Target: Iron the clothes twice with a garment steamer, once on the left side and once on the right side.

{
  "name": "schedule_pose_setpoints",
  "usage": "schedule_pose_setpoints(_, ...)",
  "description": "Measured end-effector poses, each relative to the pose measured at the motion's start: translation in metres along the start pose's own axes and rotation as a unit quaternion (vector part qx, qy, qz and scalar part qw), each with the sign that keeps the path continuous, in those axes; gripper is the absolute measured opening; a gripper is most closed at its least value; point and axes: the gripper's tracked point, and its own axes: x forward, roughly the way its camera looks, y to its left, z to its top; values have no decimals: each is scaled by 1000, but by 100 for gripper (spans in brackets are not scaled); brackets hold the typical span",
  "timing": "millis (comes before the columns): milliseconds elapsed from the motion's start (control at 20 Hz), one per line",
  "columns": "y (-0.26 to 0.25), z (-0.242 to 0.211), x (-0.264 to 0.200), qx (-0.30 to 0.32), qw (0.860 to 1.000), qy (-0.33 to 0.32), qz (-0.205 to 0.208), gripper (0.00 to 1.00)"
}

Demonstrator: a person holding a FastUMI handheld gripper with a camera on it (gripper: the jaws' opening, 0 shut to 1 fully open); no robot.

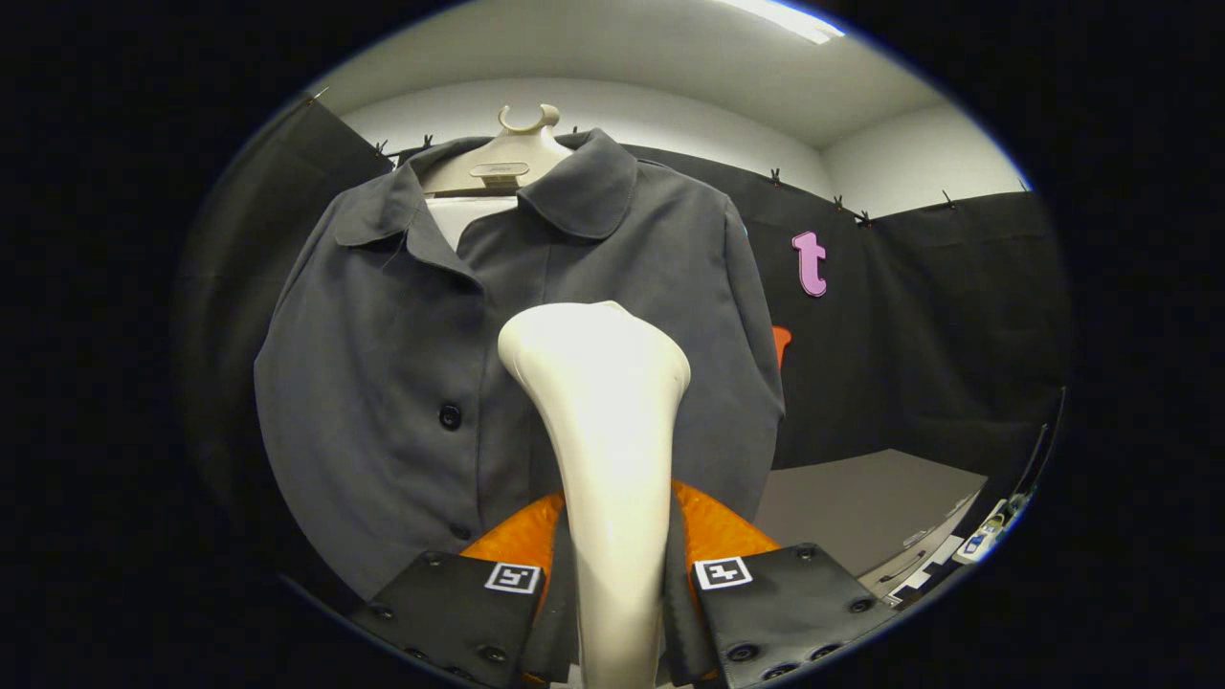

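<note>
My gripper [612,584] is closed tight on the steamer handle [605,450], its head before the gray shirt [402,383]; how many passes remain, I cannot tell.

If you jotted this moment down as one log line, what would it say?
gripper: shut on white plastic steamer handle | steamer head: raised before dark grey buttoned shirt | shirt: hanging on beige hanger

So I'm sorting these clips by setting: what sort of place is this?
Probably a staged recording booth, not a home. Black cloth is clipped up as walls below plain white walls, and a grey shirt hangs on a hanger. The gripper is shut on a white steamer.
</note>
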Motion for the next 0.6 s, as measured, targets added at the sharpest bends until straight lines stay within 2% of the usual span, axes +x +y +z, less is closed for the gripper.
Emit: schedule_pose_setpoints(600, 9, -74, -16, -15, 998, 55, 6, 45)
